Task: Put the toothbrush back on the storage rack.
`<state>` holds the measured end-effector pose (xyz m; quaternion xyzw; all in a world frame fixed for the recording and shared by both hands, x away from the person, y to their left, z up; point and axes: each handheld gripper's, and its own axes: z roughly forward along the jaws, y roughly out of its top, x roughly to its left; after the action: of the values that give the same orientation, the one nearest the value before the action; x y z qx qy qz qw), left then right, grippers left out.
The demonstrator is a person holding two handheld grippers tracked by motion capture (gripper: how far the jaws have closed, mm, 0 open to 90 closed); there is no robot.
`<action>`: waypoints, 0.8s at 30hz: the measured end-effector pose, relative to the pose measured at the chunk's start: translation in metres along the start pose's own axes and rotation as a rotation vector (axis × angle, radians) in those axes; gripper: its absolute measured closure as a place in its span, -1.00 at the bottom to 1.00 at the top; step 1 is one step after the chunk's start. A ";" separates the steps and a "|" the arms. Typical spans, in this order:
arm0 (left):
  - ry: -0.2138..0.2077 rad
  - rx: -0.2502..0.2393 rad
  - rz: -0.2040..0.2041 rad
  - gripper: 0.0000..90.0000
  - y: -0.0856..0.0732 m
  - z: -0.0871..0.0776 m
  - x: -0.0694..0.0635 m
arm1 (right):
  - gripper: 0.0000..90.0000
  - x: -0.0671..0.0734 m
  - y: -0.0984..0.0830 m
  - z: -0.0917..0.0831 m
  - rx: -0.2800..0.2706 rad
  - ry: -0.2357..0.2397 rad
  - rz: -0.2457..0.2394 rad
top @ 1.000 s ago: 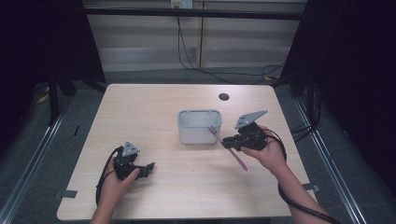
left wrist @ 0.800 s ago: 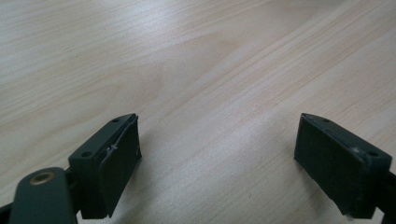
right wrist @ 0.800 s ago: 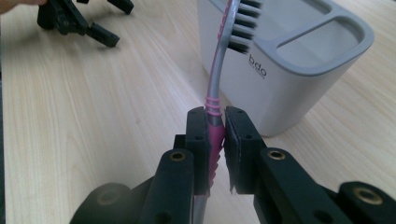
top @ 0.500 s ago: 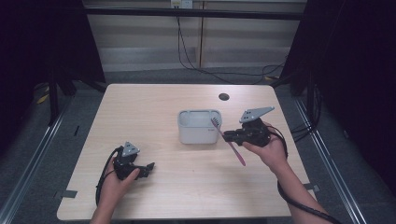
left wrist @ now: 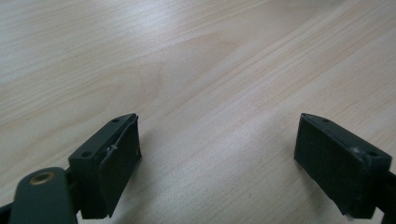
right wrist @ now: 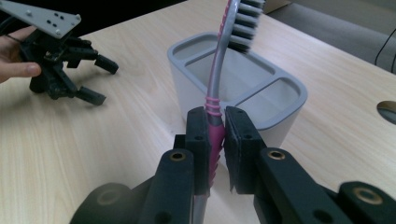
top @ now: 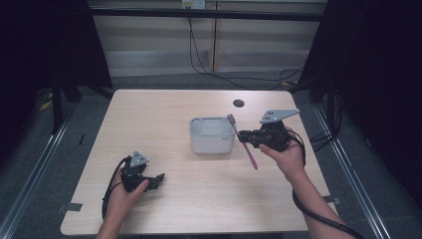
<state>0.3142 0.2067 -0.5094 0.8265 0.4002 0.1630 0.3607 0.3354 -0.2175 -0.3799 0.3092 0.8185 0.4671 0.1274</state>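
Observation:
A pink and grey toothbrush [top: 243,143] [right wrist: 218,88] is clamped by its handle in my right gripper [top: 244,137] [right wrist: 215,126], which is shut on it. The brush is tilted, bristle head up and over the right rim of the grey two-compartment holder [top: 212,135] [right wrist: 275,105], handle end pointing down toward the table. My left gripper [top: 158,180] [left wrist: 219,158] rests low on the wooden table [top: 169,114] at the front left, jaws wide apart with nothing but bare wood between them. It also appears far off in the right gripper view, the left gripper [right wrist: 93,77] held by a hand.
A dark round hole [top: 238,103] [right wrist: 387,109] sits in the tabletop behind the holder. Black cables trail from both grippers. The table's edges drop to a grey floor with metal rails on either side.
My right gripper has lifted and tipped the toothbrush, bringing its head up and left toward the holder's rim. The left gripper has stayed where it was.

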 end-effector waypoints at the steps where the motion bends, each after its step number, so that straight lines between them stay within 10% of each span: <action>1: 0.000 0.000 0.000 -0.69 0.000 0.000 0.000 | 0.79 0.000 0.001 0.000 -0.006 -0.005 0.003; 24: 0.000 0.000 -0.001 -0.69 0.000 0.000 0.000 | 0.79 -0.013 0.017 -0.003 -0.130 -0.107 0.045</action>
<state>0.3141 0.2066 -0.5095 0.8264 0.4005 0.1630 0.3608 0.3503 -0.2218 -0.3650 0.3430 0.7715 0.5046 0.1804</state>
